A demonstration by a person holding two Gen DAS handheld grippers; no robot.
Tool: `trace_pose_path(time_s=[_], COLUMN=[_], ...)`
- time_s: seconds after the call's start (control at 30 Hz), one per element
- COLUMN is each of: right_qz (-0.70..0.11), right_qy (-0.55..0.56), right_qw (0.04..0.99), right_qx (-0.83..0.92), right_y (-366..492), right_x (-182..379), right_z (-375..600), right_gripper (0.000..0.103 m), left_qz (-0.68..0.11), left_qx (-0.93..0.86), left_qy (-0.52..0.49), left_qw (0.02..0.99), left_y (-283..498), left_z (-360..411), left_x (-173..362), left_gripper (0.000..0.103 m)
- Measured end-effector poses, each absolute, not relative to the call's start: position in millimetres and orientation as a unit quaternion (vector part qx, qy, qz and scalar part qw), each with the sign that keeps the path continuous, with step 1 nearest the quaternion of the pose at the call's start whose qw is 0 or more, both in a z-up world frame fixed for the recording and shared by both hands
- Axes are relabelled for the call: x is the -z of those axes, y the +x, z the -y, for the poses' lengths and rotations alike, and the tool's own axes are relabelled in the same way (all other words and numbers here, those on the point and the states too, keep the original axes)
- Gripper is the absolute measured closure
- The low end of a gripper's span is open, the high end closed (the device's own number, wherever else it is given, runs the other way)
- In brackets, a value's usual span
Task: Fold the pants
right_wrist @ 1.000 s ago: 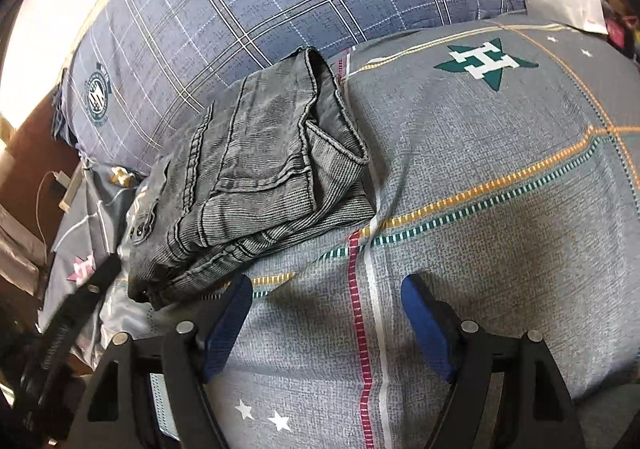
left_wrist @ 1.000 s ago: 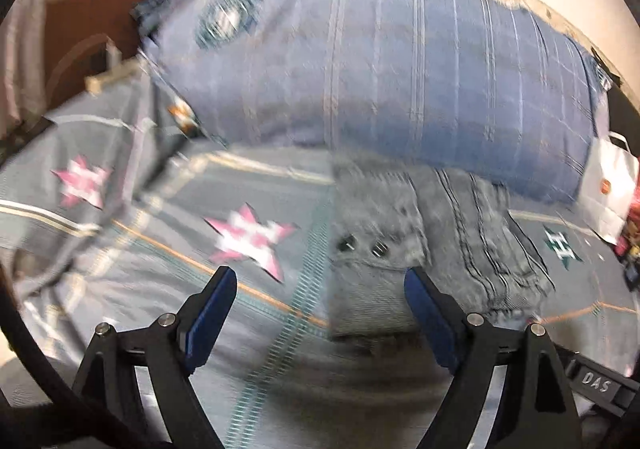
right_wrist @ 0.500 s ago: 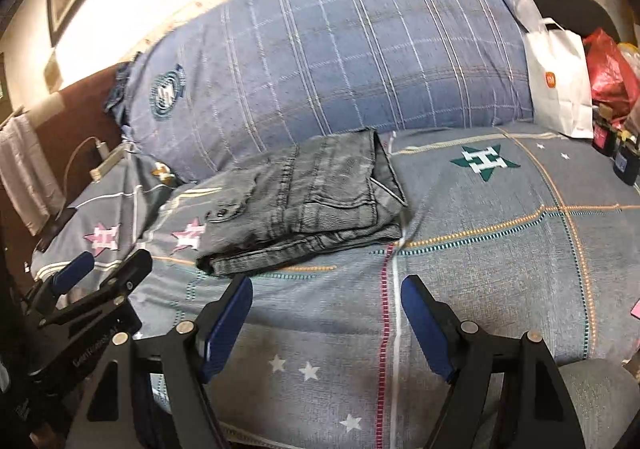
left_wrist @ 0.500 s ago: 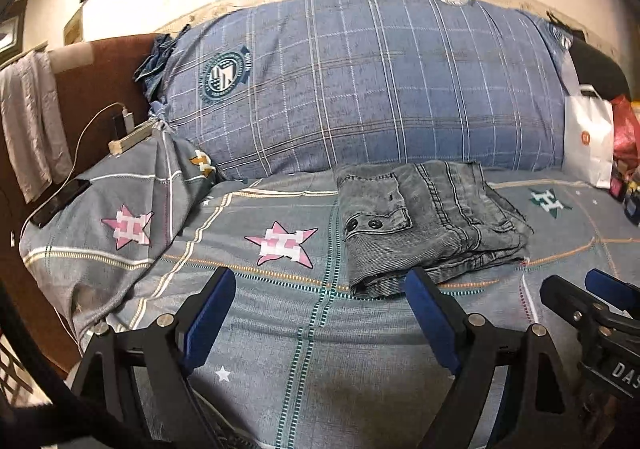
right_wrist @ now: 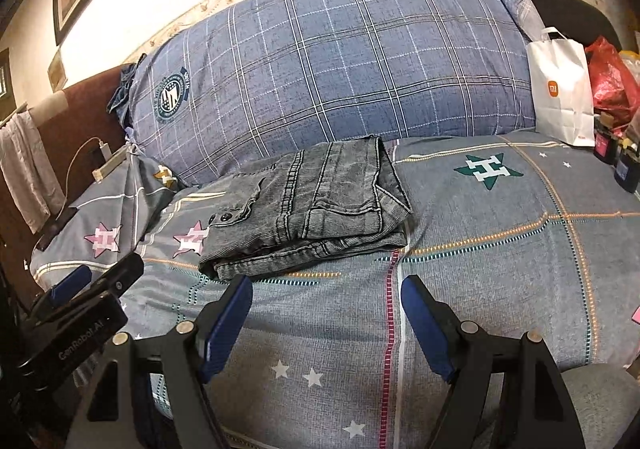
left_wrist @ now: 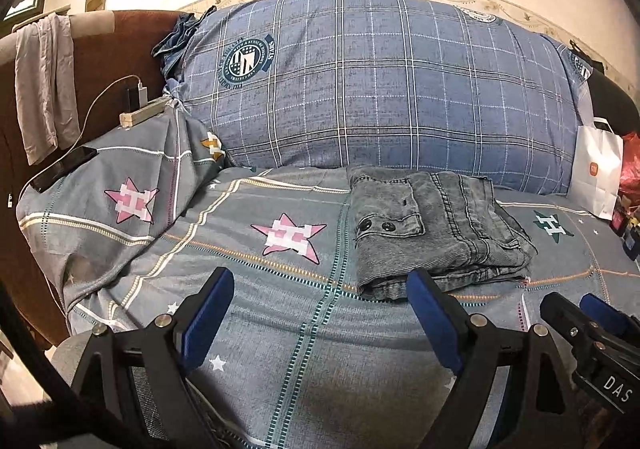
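Observation:
Grey jeans [left_wrist: 432, 233] lie folded into a compact stack on the bed, in front of the big blue plaid pillow; they also show in the right wrist view [right_wrist: 312, 209]. My left gripper [left_wrist: 320, 313] is open and empty, held over the bed's front part, short of the pants. My right gripper [right_wrist: 326, 325] is open and empty, also back from the pants. The right gripper shows at the lower right of the left wrist view [left_wrist: 592, 333], and the left gripper at the lower left of the right wrist view [right_wrist: 80, 297].
A blue plaid pillow [left_wrist: 380, 89] fills the back. A white paper bag [right_wrist: 560, 89] and a red bag [right_wrist: 612, 77] stand at the right. A phone [left_wrist: 64, 169] and a charger with cable [left_wrist: 140, 109] lie at the left, by the brown headboard.
Both grippers have pulled back from the folded pants and now sit farther away and more level. The pants have stayed in place.

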State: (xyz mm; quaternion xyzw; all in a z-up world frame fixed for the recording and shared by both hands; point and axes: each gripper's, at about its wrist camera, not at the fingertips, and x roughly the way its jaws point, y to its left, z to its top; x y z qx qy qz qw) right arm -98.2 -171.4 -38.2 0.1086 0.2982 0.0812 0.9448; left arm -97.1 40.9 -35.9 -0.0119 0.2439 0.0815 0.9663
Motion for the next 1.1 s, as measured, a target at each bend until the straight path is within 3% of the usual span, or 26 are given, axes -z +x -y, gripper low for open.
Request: trace_pose_path(time_s=[1.1], right_qz=[-0.296], right_qy=[0.102], right_qw=[0.945], right_qx=[-0.093], right_y=[-97.2], right_x=[39.1], right_z=[170.0], right_gripper=[0.024], left_qz=[-0.237], left_qx=[-0.106], left_qy=[-0.010], left_qw=[0.966], left_y=[-99.3], left_z=[-39.7], left_x=[33.4], left_gripper=[0.014])
